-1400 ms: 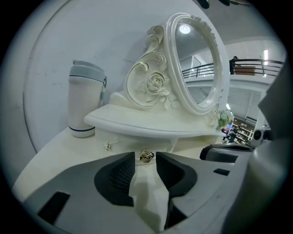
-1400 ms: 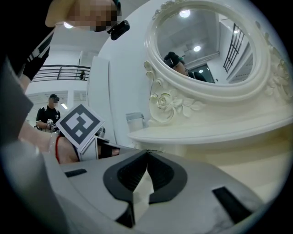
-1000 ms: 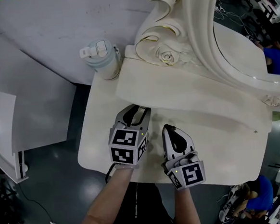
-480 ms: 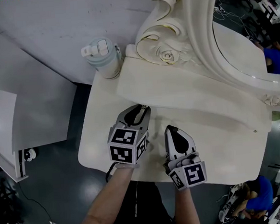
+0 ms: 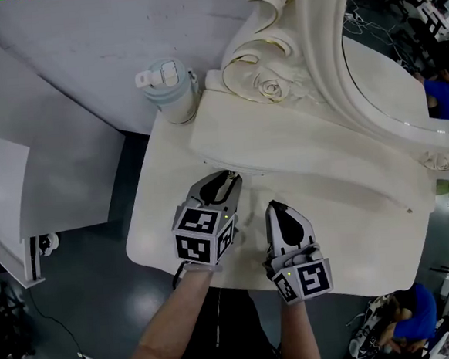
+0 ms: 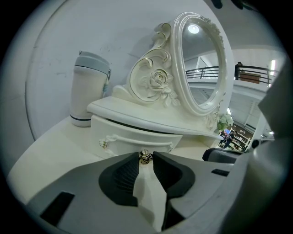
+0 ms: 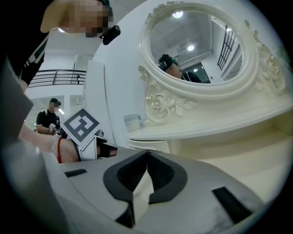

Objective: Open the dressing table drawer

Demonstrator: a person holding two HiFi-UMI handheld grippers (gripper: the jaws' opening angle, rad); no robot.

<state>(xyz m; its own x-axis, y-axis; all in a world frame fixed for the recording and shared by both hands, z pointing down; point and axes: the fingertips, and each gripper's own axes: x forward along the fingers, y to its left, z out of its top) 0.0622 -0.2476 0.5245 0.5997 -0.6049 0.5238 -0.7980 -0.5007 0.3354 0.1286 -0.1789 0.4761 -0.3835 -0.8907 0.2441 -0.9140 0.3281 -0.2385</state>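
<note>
**Small gold knob (image 6: pixel 145 156) pinched in the left hand-held gripper (image 5: pixel 226 176), dead ahead of it.**
The knob is set mid-front on the cream curved drawer (image 6: pixel 132 137), whose long axis runs across the jaws and which is judged not yet drawn out. The left hand-held gripper is tilted slightly down over the cream worktop (image 5: pixel 155 227). The right hand-held gripper (image 7: pixel 147 151) is held just beside, pressed together and empty.

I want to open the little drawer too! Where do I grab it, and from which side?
Grab the small gold knob in the middle of the drawer front, coming straight from the front. It sticks out toward you, and the shelf overhangs the drawer, so reaching from above is probably blocked. The left gripper is pinching it just this way.
</note>
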